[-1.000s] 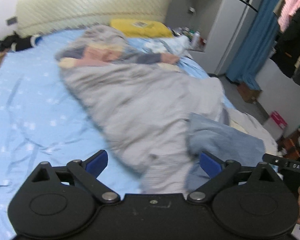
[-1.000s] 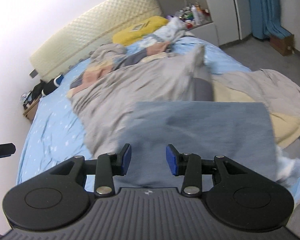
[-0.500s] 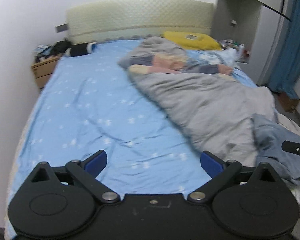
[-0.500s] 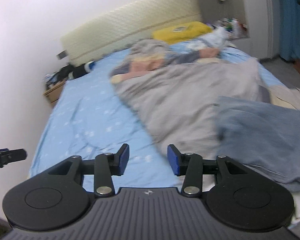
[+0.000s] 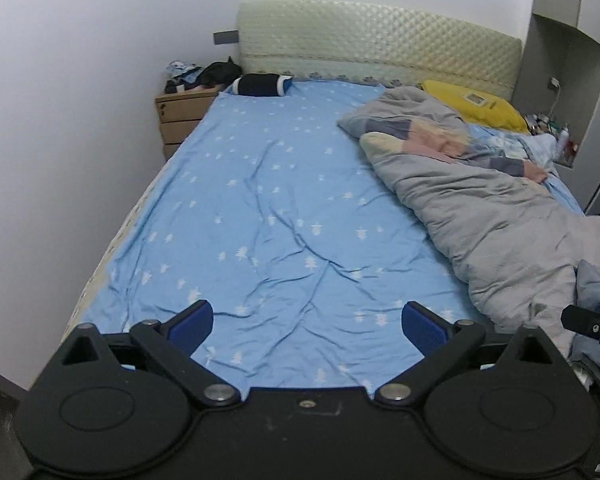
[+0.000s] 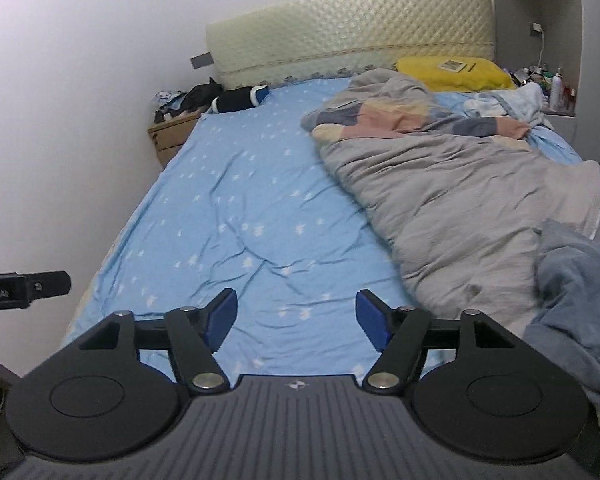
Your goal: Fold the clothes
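Observation:
A blue-grey garment (image 6: 576, 300) lies crumpled at the bed's near right corner, partly over the grey quilt (image 6: 460, 200); its edge shows as the garment (image 5: 596, 292) in the left wrist view. My left gripper (image 5: 306, 322) hovers open above the light blue star-print sheet (image 5: 280, 208), nothing between its fingers. My right gripper (image 6: 296, 314) is open too, over the sheet (image 6: 240, 208), left of the garment and not touching it. The other tool's black tip (image 5: 584, 320) shows at the right edge.
A grey quilt (image 5: 500, 220) with pink and cream patches covers the bed's right half. A yellow pillow (image 5: 476, 108) and a dark roll (image 5: 260, 85) lie near the padded headboard (image 5: 376, 52). A wooden nightstand (image 5: 180, 120) stands at the left wall.
Both views have swung left from the quilt and blue-grey garment onto the bare sheet. The right gripper's fingers have spread wider apart. The garment now sits off to the right.

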`<state>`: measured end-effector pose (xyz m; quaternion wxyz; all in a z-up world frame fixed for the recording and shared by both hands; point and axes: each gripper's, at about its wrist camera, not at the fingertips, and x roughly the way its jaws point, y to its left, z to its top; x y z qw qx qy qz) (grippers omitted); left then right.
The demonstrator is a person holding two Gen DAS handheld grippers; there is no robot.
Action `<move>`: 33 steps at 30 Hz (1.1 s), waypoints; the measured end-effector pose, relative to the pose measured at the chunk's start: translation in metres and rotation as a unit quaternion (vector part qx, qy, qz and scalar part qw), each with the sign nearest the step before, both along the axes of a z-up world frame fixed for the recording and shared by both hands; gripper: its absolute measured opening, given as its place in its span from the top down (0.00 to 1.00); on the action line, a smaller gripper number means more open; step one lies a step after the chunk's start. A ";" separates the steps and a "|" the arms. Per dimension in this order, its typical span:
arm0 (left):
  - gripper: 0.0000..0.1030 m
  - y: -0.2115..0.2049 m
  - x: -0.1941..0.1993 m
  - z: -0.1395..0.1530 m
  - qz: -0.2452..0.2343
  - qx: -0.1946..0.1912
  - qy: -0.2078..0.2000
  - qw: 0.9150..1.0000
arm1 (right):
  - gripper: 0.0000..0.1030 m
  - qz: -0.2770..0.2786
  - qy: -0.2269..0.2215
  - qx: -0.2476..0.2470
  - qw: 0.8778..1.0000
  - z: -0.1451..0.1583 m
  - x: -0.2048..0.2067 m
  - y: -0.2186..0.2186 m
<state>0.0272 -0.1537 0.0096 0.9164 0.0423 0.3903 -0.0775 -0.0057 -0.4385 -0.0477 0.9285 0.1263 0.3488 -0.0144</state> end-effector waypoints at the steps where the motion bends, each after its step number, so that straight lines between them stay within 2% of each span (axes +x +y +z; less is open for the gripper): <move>1: 0.02 0.006 0.000 0.000 0.001 -0.001 -0.001 1.000 | 0.28 0.002 -0.002 -0.005 1.000 0.001 0.000 0.009; 5: 0.02 0.027 0.000 0.003 -0.007 0.008 -0.007 1.000 | 0.14 -0.007 -0.010 -0.026 1.000 0.003 -0.002 0.042; 11: 0.02 0.057 0.004 0.010 -0.017 0.021 -0.015 1.000 | 0.08 -0.028 -0.011 -0.022 0.999 0.000 -0.002 0.077; 12: 0.02 0.057 0.004 0.004 -0.018 0.021 -0.015 1.000 | 0.07 -0.029 -0.011 -0.020 0.999 0.000 -0.002 0.082; 18: 0.01 0.066 0.004 -0.001 -0.029 0.013 -0.010 0.999 | 0.05 -0.042 0.005 -0.023 0.999 -0.005 0.002 0.096; 33: 0.00 0.058 0.017 -0.009 -0.036 0.008 -0.003 0.999 | 0.05 -0.057 0.022 -0.041 0.997 -0.009 0.005 0.096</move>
